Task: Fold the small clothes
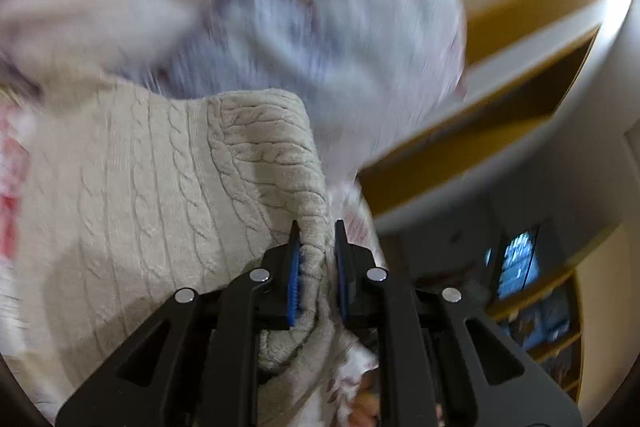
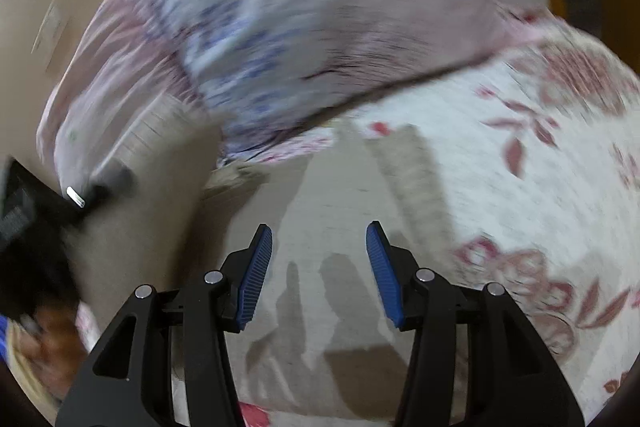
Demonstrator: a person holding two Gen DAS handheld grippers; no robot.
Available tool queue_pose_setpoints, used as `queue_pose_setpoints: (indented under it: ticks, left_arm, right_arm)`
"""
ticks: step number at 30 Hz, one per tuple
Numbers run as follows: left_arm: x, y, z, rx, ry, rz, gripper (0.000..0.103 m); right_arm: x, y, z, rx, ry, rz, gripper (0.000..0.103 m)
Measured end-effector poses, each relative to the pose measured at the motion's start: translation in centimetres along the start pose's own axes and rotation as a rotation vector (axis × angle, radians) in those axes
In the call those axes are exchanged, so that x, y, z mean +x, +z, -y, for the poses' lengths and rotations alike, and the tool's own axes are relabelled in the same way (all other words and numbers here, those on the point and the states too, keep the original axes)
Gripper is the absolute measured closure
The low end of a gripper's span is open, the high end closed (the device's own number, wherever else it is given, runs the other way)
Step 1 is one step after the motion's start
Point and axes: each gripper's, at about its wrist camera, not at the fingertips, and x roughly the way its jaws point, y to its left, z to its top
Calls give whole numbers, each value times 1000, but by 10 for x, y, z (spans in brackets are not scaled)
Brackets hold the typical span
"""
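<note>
L gripper [image 1: 316, 247] has its jaws clamped on a bunched edge of the cream cable-knit [image 1: 168, 179], lifted off the floral bedsheet [image 2: 520, 167]. R gripper [image 2: 320, 251] stands half-open, empty. Carry the edge across w/o slack, then lay square.

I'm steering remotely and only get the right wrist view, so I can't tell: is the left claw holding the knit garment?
Observer: Yes, the left claw is shut on a bunched edge of the cream cable-knit garment.
Operator: Is my right claw on it too?
Observer: No, the right claw is open with nothing between its pads.
Operator: What lies beyond the left claw?
Observer: A blurred pale patterned cloth, and yellow-edged shelving to its right.
</note>
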Motion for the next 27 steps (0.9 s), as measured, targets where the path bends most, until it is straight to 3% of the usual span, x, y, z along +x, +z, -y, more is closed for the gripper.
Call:
queue_pose_setpoints:
  ticks: [2, 4, 5, 8, 10, 11, 14, 18, 22, 25, 27]
  left_arm:
    - [26, -9, -8, -41, -24, -99, 87]
    - [33, -15, -8, -65, -98, -152, 86]
    - [30, -16, -5, -48, -112, -155, 76]
    - [-7, -11, 4, 46, -109, -79, 47]
    - [-37, -3, 3, 90, -43, 1, 39]
    - [-53, 0, -3, 98, 27, 43, 37]
    - [-77, 7, -27, 81, 200, 105, 37]
    - [-90, 7, -60, 24, 332, 112, 37]
    - [-89, 1, -80, -33, 346, 64, 37]
    - [-81, -4, -85, -19, 342, 31, 37]
    - [-78, -7, -86, -10, 334, 17, 36]
  right_arm:
    - [-7, 2, 14, 43, 2, 6, 52]
    - [-14, 5, 19, 49, 14, 15, 52]
    - [-16, 5, 20, 50, 22, 16, 52]
    - [-19, 15, 25, 90, 112, -15, 47]
    - [-14, 17, 24, 130, 186, -67, 44]
    - [-8, 20, 22, 141, 209, -91, 44]
    - [9, 23, 12, 170, 248, -180, 43]
    - [32, 25, 2, 190, 233, -262, 43]
    - [51, 22, -3, 220, 256, -307, 45]
    - [61, 20, -5, 226, 254, -319, 54]
    - [69, 21, -6, 224, 237, -314, 72]
